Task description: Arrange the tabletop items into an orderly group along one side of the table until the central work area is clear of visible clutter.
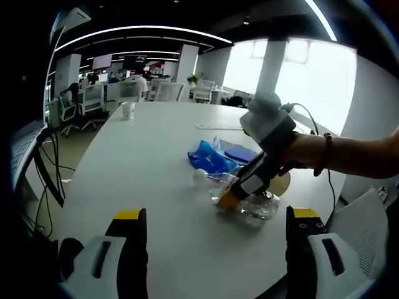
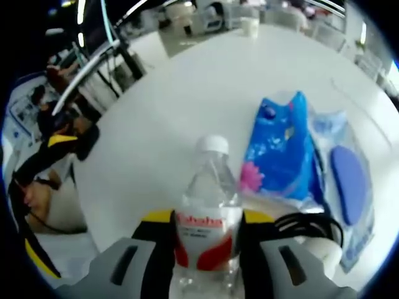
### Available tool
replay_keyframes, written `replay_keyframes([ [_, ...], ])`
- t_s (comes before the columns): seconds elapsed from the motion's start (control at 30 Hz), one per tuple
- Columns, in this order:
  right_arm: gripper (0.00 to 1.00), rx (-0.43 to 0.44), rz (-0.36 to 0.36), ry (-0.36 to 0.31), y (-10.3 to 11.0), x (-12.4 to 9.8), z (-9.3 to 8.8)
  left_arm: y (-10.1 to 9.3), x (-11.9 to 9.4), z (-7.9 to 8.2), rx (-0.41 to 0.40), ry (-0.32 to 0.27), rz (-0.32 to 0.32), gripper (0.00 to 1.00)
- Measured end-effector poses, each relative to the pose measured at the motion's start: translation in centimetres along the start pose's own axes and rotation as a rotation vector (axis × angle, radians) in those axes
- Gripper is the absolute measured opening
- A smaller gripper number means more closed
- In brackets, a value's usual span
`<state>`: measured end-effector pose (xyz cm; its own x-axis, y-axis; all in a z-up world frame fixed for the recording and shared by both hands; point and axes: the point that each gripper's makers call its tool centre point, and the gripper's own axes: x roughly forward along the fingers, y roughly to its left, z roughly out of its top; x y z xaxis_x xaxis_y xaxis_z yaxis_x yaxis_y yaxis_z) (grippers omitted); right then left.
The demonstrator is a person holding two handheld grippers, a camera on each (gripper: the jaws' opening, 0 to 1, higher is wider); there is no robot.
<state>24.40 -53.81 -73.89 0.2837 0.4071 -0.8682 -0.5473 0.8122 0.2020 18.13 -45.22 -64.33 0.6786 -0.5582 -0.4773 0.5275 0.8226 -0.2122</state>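
A clear water bottle (image 2: pixel 209 187) with a white cap and a red label lies between my right gripper's (image 2: pixel 209 218) yellow-tipped jaws, which are shut on its body. In the left gripper view the same right gripper (image 1: pixel 232 198), held by a hand, sits low on the bottle (image 1: pixel 252 205) at the white table's (image 1: pixel 143 168) near right. Beside the bottle lie a blue packet (image 2: pixel 280 149) (image 1: pixel 211 160) and a clear pouch holding a blue oval (image 2: pixel 349 180) (image 1: pixel 240 152). My left gripper (image 1: pixel 216 213) is open, apart from all of them.
A white cup (image 1: pixel 127 110) (image 2: pixel 249 26) stands at the table's far end, with a flat sheet (image 1: pixel 218 127) to its right. A black cable (image 2: pixel 305 224) curls beside the right gripper. Office chairs (image 1: pixel 93 99) stand beyond the table. The left gripper (image 2: pixel 62 143) shows at the table's edge.
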Motion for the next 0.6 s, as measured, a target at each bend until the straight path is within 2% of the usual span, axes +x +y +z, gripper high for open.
replay_keyframes([
  [0.43,0.35,0.062,0.004,-0.151,0.4,-1.8,1.9,-0.4,0.4,0.6,0.011,-0.002,-0.01,0.9],
  [0.6,0.35,0.09,-0.001,-0.299,0.2,-3.4,3.8,-0.8,0.9,0.8,0.02,-0.002,-0.022,0.9],
])
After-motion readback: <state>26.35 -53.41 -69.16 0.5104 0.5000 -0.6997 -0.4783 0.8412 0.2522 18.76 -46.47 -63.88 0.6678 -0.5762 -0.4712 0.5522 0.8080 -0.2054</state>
